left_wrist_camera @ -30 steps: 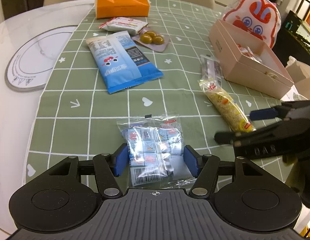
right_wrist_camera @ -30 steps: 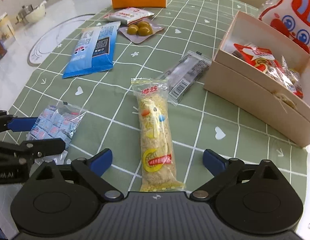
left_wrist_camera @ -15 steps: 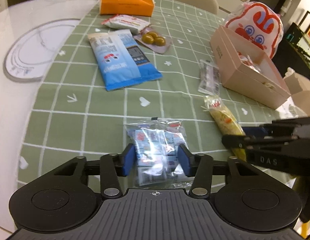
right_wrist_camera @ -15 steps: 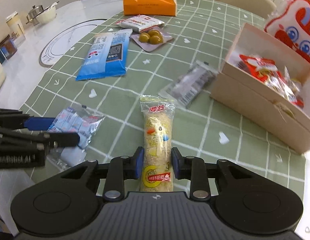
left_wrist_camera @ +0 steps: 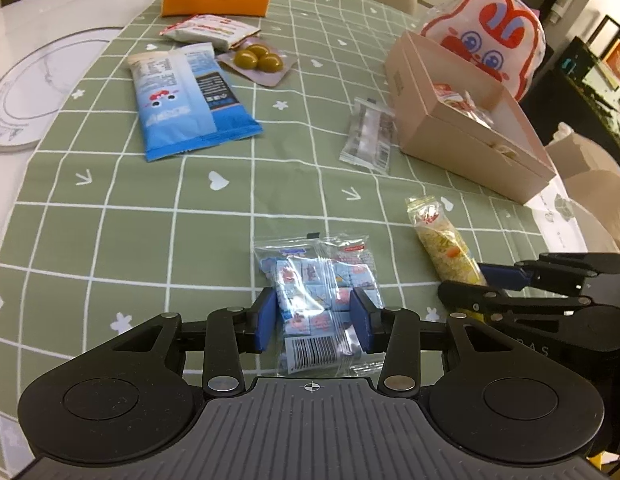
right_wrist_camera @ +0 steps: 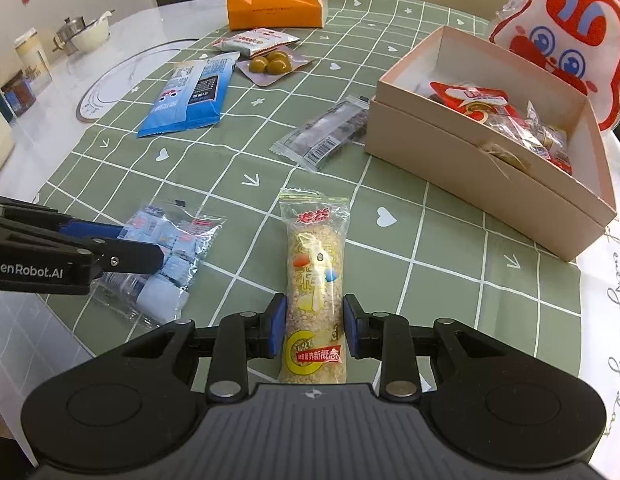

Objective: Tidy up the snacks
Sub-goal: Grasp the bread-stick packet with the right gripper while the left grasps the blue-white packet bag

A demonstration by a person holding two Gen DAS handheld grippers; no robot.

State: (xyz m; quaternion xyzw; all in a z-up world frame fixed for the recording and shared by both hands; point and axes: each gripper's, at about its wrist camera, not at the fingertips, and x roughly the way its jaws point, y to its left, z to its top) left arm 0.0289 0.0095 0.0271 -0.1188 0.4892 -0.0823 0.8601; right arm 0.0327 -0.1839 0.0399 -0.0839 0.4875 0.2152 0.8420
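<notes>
Having just closed, left claw (left_wrist_camera: pixel 313 325) pinching candy bag (left_wrist_camera: pixel 314 292), right claw (right_wrist_camera: pixel 314 325) cereal bar (right_wrist_camera: pixel 314 284).

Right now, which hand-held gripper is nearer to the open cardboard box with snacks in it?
Right. The right hand-held gripper, shut on the rice cracker bar, sits just short of the box. The left hand-held gripper, around the candy bag, is farther out.

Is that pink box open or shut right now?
Open. The pink box has no lid on top, and red wrapped snacks show inside it.
</notes>
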